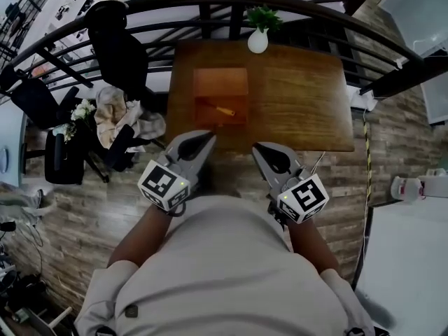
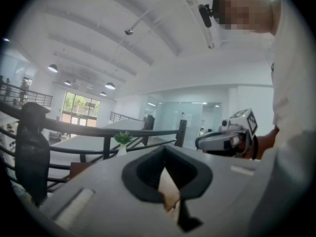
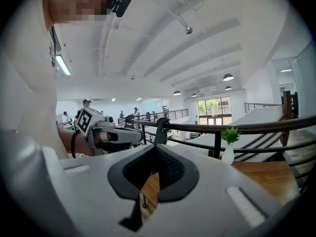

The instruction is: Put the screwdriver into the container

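On the wooden table stands an open brown container. A small yellow-handled screwdriver lies inside it near its front wall. My left gripper and right gripper hover side by side just off the table's near edge, close to my body. Both are shut and hold nothing. In the left gripper view its jaws meet at the tip, and the right gripper shows off to the side. The right gripper view has its own jaws closed, with the left gripper beside them.
A white vase with a green plant stands at the table's far edge. A curved black railing runs behind the table. To the left are a black chair and a heap of cloth. Wood-plank floor lies around the table.
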### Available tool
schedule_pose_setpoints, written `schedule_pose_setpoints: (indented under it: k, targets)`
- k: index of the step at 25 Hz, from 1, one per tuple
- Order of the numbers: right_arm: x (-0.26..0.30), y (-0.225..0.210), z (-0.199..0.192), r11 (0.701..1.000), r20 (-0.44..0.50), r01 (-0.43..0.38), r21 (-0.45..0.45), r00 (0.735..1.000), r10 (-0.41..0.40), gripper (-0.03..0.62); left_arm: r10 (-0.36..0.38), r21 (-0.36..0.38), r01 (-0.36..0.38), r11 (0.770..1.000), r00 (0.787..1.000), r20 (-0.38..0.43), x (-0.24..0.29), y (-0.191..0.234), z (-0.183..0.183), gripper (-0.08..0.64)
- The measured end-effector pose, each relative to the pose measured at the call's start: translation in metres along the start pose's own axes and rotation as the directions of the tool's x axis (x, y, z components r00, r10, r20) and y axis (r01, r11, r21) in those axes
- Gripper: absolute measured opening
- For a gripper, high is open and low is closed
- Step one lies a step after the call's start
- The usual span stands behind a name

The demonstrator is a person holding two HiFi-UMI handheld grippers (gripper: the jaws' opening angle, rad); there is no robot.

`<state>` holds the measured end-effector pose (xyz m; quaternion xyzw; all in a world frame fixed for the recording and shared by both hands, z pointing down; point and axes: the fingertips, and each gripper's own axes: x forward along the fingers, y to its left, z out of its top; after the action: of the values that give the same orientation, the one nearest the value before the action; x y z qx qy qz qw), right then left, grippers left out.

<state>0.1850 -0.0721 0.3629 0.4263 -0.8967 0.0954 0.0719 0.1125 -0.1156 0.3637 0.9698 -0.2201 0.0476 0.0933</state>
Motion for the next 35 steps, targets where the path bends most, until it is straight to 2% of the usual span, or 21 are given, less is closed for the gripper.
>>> schedule_pose_setpoints:
  k: [5,13,21,28,35]
  targets:
    - [-0.036,0.022,-0.016,1.0,0.002,-0.021,0.003,1.0,0.021,0.008,0.018,0.006,-0.018,1.0,1.0,0.007,-0.017,-0.046,-0.01,0.003]
    - [-0.076,0.062,-0.036,0.997,-0.002,-0.075,0.009,0.997,0.075,0.008,0.082,-0.004,-0.082,0.997,0.997,0.001,-0.056,-0.097,-0.026,0.004]
    - [-0.074,0.091,-0.041,0.996,0.013,-0.092,0.009,0.996,0.092,0.008,0.085,0.011,-0.085,0.996,0.996,-0.007,-0.084,-0.103,-0.03,0.003]
    - [-0.062,0.109,-0.034,0.999,0.043,-0.049,0.012,0.998,0.048,0.008,0.039,0.025,-0.039,0.999,0.999,-0.008,-0.104,-0.1,-0.028,0.003]
    - [-0.036,0.148,-0.028,1.0,0.051,-0.008,0.022,0.999,0.006,0.008,-0.009,0.025,0.009,1.0,1.0,-0.01,-0.145,-0.085,-0.026,0.003]
